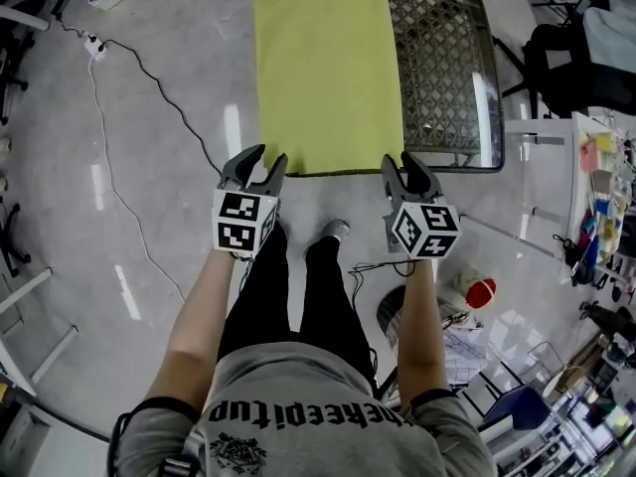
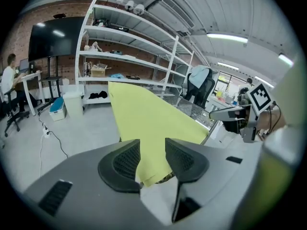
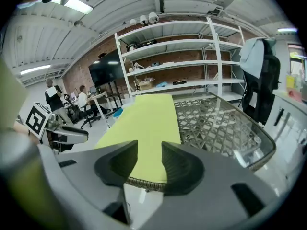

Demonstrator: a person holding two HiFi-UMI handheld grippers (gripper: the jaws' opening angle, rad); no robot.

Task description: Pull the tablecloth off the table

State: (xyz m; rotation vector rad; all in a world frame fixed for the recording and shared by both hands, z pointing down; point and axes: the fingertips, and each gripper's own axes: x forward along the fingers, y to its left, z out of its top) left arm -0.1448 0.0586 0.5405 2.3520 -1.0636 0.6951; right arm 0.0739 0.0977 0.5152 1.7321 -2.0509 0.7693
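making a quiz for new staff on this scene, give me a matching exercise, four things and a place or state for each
Column one:
1 tablecloth
2 table
3 left tongs
4 right tongs

Column two:
a open, at the cloth's near right corner
b yellow-green, spread flat
c glass top, partly bare
d open, at the cloth's near left corner

Pairs: 1-b, 2-c, 3-d, 4-a

The tablecloth [image 1: 328, 68] is matt, smooth cloth. The desk [image 1: 449, 78] has a glossy glass top over woven wicker; the floor [image 1: 149, 197] is polished and reflective.
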